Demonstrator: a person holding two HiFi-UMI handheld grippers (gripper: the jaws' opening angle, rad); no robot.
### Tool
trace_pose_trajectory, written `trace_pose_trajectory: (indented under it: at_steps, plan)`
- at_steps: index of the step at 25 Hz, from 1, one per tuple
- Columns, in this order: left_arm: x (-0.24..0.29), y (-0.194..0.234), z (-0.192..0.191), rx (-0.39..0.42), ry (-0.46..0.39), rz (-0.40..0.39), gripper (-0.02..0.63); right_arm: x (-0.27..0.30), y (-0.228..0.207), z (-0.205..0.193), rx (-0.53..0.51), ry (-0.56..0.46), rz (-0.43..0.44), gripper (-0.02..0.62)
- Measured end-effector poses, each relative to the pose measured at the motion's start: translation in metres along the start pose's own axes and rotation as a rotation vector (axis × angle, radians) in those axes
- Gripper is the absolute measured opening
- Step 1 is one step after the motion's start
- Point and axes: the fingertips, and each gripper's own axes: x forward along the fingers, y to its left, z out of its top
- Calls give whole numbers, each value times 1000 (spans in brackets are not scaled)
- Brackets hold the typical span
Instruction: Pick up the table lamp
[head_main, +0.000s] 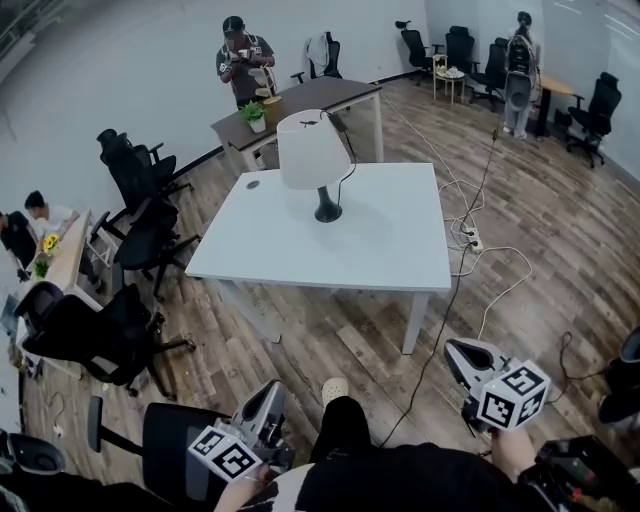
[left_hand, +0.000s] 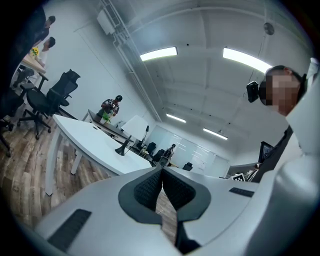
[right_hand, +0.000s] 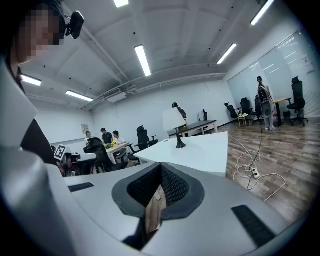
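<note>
The table lamp (head_main: 312, 150) has a white shade and a black foot. It stands upright near the middle of the white table (head_main: 400, 250), well ahead of me. My left gripper (head_main: 272, 393) and right gripper (head_main: 455, 352) are low at the picture's bottom, far short of the table, both shut and empty. The left gripper view shows its jaws (left_hand: 161, 172) pressed together, with the lamp (left_hand: 131, 131) small in the distance. The right gripper view shows shut jaws (right_hand: 161, 170) too, pointing roughly toward the lamp (right_hand: 173, 120).
The lamp's black cord runs off the table's right side to a power strip (head_main: 473, 238) and loose cables on the wood floor. Black office chairs (head_main: 150, 235) stand left of the table, another (head_main: 170, 440) by my left. Behind it are a dark desk (head_main: 300, 100) and a person (head_main: 240, 60).
</note>
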Motion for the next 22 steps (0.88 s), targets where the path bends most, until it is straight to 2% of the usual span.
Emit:
trace_pose_trajectory:
  at_steps: [6, 15, 22]
  plan:
    - [48, 24, 8, -23, 30, -59, 14, 22, -25, -2, 60, 13, -48, 15]
    - [129, 71, 47, -55, 64, -137, 14, 86, -52, 38, 59, 11, -102, 15]
    - [185, 121, 100, -48, 68, -184, 14, 155, -66, 77, 64, -6, -132, 15]
